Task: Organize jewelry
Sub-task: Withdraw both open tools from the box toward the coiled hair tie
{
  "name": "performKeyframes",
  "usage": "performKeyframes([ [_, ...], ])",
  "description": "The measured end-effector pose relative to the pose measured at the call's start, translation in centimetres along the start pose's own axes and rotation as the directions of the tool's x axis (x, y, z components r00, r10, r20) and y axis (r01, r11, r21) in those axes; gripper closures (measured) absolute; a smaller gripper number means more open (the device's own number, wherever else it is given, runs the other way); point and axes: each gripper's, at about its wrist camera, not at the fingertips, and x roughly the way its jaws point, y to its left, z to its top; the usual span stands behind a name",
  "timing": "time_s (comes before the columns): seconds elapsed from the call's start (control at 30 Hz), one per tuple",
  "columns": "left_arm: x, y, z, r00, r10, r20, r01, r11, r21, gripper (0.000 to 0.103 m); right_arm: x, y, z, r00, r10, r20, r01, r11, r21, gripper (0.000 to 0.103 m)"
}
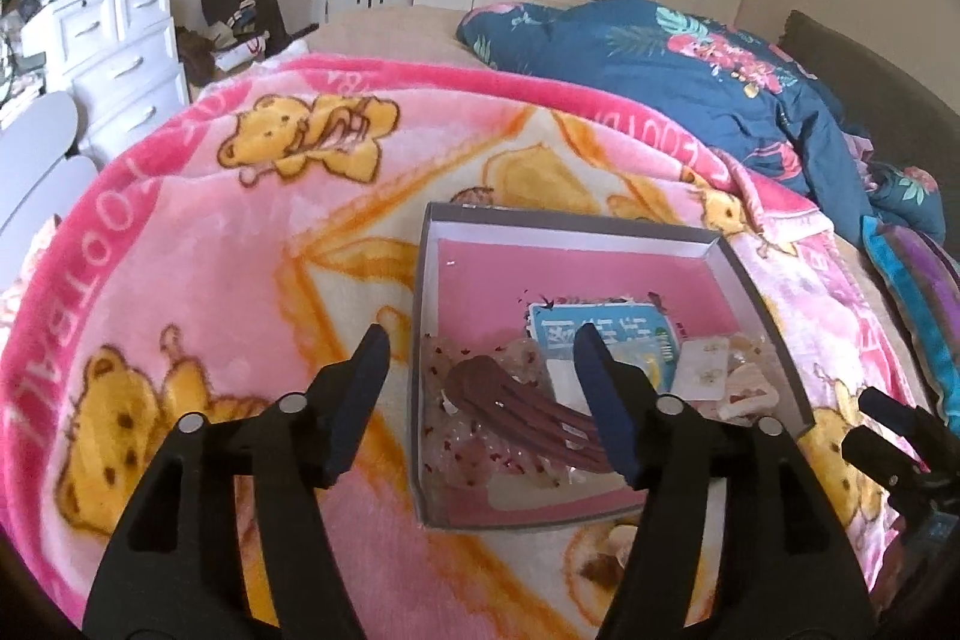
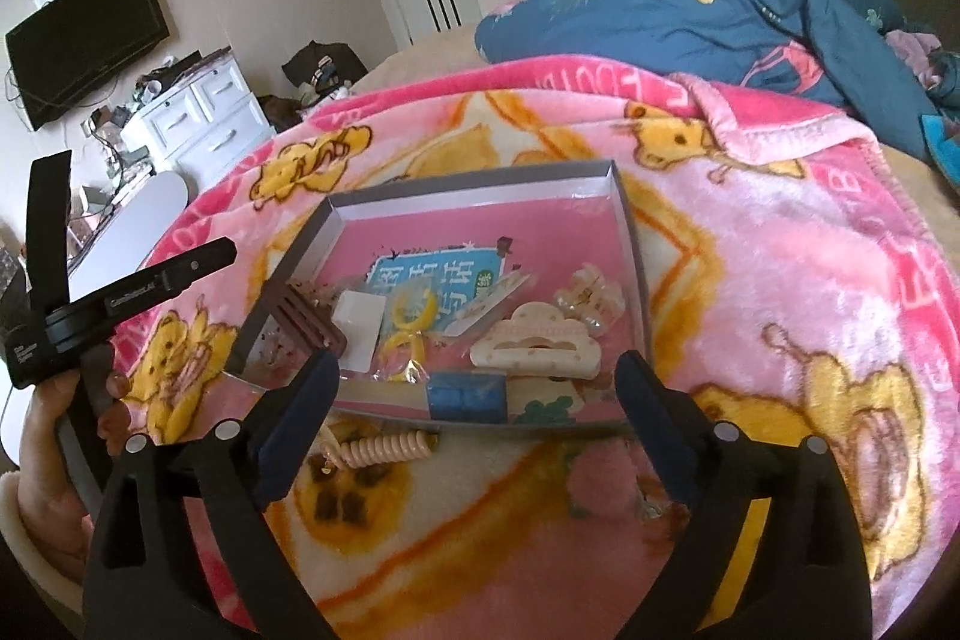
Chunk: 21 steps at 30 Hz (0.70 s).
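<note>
A shallow grey box with a pink floor lies on the pink bear blanket. In it are a brown hair comb, a blue printed card and small earring cards. My left gripper hangs open above the box's left part and holds nothing. The right wrist view shows the same box with a cream cloud-shaped hair claw, a clear beige claw, yellow rings in a packet, a blue block and the brown comb. My right gripper is open wide over the box's near edge, empty.
A peach coil hair tie lies on the blanket just outside the box's near wall. A hand holds the left gripper at the left. A blue floral duvet is heaped behind. White drawers stand beside the bed.
</note>
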Motion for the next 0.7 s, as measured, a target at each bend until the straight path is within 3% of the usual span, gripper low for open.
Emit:
performKeyframes([
  [0.13,-1.8,-0.3,0.1,1.000,0.000,0.020,0.000,1.000,0.004,0.034,-1.2,0.0,0.1,1.000,0.000,0.018,0.000,1.000,0.003,0.008],
  [0.27,-3.7,-0.5,0.0,0.999,-0.002,0.035,0.002,1.000,0.010,0.014,-2.4,0.2,0.2,0.999,0.003,0.033,-0.003,1.000,0.003,0.008],
  [0.7,-7.5,-1.0,-1.7,0.999,-0.024,0.048,0.023,1.000,0.013,0.009,-6.6,1.1,0.2,0.996,0.000,0.094,0.003,0.999,-0.032,0.007],
])
